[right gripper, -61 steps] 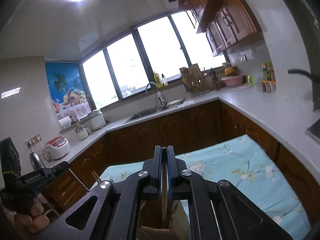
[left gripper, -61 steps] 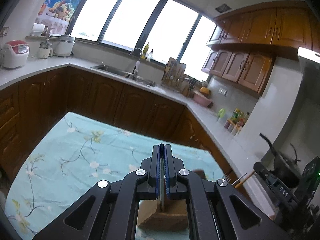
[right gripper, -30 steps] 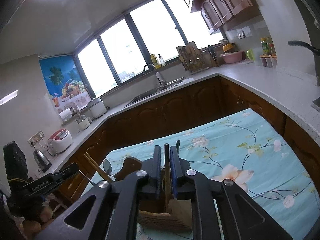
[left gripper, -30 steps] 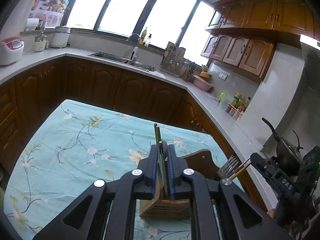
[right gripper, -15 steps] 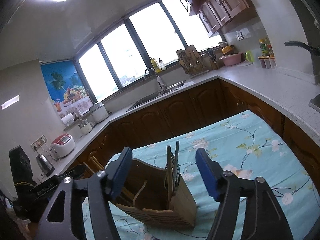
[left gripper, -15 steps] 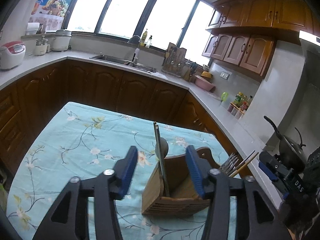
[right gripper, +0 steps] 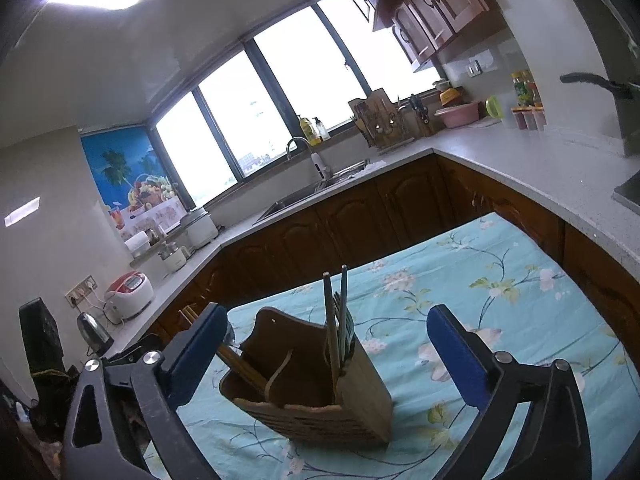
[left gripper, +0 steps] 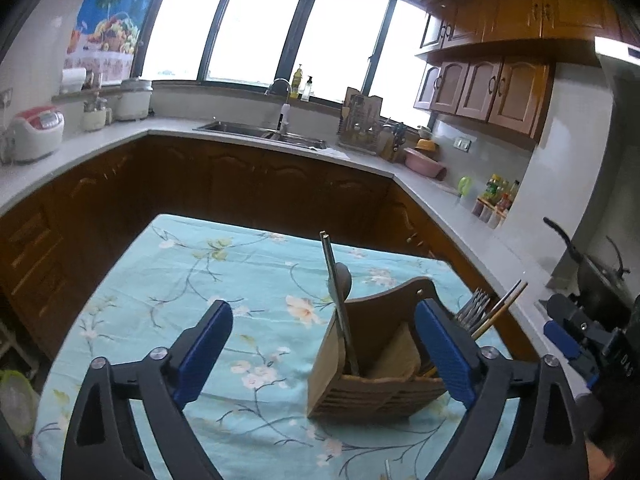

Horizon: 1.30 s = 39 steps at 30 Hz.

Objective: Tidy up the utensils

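Observation:
A wooden utensil holder (left gripper: 376, 376) stands on the floral blue tablecloth (left gripper: 224, 280). Chopsticks (left gripper: 338, 304) and a spoon (left gripper: 342, 276) stand upright in its left compartment; forks (left gripper: 474, 306) and more chopsticks (left gripper: 502, 304) stick out on its right. My left gripper (left gripper: 324, 344) is open and empty, above and just behind the holder. In the right wrist view the holder (right gripper: 316, 392) holds chopsticks and a fork (right gripper: 336, 320) in its right compartment and wooden chopsticks (right gripper: 240, 364) on the left. My right gripper (right gripper: 324, 348) is open and empty, behind the holder.
The table stands inside a U-shaped kitchen counter (left gripper: 248, 140) with a sink (left gripper: 260, 130), rice cooker (left gripper: 36, 132) and dark wood cabinets (left gripper: 256, 192). The right gripper shows at the right edge of the left wrist view (left gripper: 580, 344). A kettle (right gripper: 94, 330) stands on the counter.
Both grippers, shut on utensils standing in the holder a second ago, have opened wide and let go. Both have drawn back from the holder.

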Tool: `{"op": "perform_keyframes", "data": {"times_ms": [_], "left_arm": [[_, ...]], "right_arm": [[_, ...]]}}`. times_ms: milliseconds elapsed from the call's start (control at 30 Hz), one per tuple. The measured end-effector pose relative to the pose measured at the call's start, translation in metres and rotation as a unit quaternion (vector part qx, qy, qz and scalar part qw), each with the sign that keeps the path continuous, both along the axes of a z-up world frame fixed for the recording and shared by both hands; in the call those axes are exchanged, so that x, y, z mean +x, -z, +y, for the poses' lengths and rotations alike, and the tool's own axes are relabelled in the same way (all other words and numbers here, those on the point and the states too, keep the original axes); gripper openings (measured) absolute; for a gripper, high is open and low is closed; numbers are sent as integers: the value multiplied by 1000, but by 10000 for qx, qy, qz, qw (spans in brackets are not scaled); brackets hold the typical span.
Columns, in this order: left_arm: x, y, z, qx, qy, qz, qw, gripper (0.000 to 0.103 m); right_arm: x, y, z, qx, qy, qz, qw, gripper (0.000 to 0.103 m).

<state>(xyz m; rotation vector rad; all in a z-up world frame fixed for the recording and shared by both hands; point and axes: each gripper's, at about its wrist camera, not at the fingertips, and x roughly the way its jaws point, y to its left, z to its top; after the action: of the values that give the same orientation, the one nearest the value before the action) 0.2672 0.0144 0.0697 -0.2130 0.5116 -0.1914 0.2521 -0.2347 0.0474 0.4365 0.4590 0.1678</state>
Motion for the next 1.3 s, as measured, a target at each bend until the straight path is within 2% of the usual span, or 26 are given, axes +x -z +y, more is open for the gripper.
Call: {"op": "perform_keyframes", "data": {"times_ms": [300,533,767,933,1200,1300], "left_arm": [[-29,-7,3,180,-57,-14,9998,97],[-68,-14,4,367,-49,-94,9993,98],[-104,-14,20,326,-18,-114,9994,100],[-131,-9,35,204,-39,-29,9998,100],[-182,-8,54,76,-46,-79,9999,100],[-199,-4,56,140,-18,-125,9998,101]], "right_arm": [[-23,-6,0,55,-4,-34,10000,102],[-53,-14,7,31,-74,-171,9998,102],[-84,-18,16,-54,-138,-232,9996,102],[-105,-20,23,-236,-174,-293,9991,102],[-149,-28,49,-926,-293,-561,9937,102],[-170,-26,59,-1182,-323,-716,9899,103]]}}
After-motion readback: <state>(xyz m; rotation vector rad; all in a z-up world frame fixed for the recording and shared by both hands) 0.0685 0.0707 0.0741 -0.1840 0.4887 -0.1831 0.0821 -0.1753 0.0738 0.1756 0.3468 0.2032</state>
